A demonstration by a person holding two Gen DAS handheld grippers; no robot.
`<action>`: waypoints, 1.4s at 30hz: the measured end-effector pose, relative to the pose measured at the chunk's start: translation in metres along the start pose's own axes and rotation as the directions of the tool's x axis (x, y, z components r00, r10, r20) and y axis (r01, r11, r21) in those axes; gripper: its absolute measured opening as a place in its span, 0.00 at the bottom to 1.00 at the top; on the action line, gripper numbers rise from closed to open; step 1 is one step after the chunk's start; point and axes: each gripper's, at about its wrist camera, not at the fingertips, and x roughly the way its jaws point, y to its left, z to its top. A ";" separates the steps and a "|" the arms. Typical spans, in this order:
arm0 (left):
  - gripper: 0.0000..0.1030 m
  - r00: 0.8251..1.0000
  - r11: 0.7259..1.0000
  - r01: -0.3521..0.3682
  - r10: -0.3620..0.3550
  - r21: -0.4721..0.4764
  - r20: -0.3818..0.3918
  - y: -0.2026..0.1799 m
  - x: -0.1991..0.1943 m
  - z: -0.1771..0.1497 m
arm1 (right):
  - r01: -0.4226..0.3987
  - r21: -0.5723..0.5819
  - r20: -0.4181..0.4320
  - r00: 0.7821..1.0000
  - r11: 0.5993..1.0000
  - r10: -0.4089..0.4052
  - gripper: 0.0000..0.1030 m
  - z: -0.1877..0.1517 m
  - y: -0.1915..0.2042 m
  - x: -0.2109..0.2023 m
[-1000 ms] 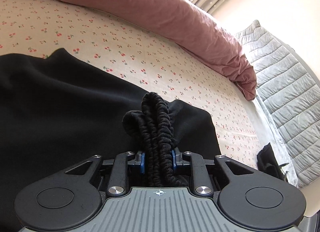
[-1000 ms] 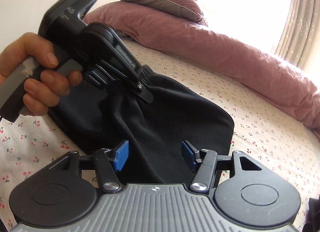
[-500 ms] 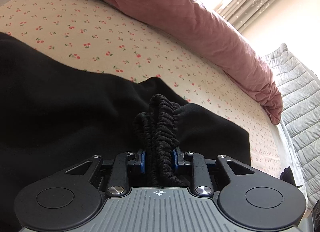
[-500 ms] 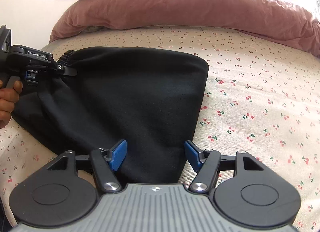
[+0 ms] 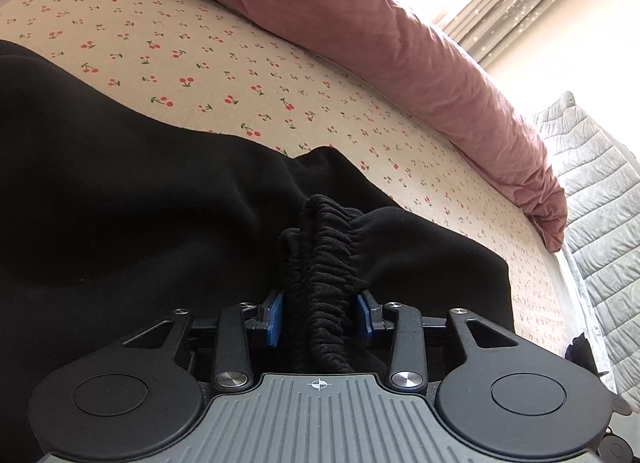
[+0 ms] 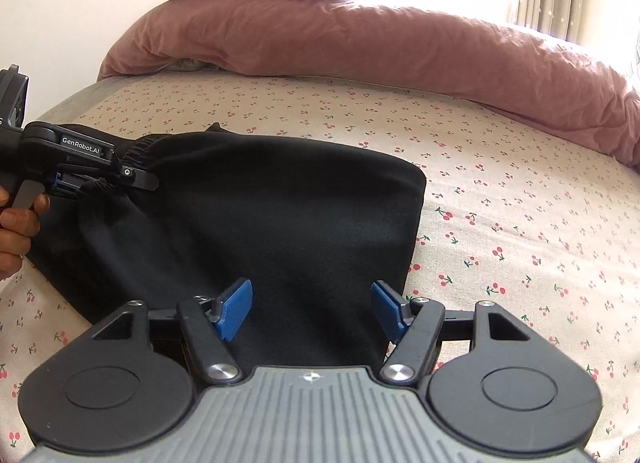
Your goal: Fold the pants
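Left gripper (image 5: 320,317) fingers opening, elastic waistband (image 5: 326,259) bunched between, pads barely off. Right gripper (image 6: 312,313) fingers opening wide, empty, over pants (image 6: 280,215) fold on bed (image 6: 520,223).

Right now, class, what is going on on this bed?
A person holding a gripper in each hand is folding black pants on a cherry-print bed sheet. The left gripper has the bunched elastic waistband between its jaws, which are opening. The right gripper is open over the near edge of the folded pants, gripping nothing, its jaws also opening. A pink duvet lies behind.
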 end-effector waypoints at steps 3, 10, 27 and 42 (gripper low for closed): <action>0.30 1.000 1.000 0.010 -0.010 -0.030 0.012 0.002 0.001 -0.004 | 0.002 0.039 0.001 1.000 0.999 -0.002 0.60 0.006 -0.004 0.009; 0.20 0.996 0.995 0.083 -0.081 -0.051 0.024 -0.002 -0.003 -0.005 | 0.064 0.056 -0.122 0.991 0.996 -0.056 0.56 -0.003 -0.019 0.032; 0.26 0.999 0.999 0.026 -0.025 0.027 -0.023 -0.005 0.005 -0.003 | -0.122 -0.045 -0.177 0.978 0.992 0.112 0.34 -0.023 0.006 0.011; 0.51 0.974 0.973 0.192 -0.205 0.128 0.097 -0.044 -0.041 -0.007 | -0.146 0.161 -0.024 0.988 0.976 0.152 0.33 0.053 -0.053 0.041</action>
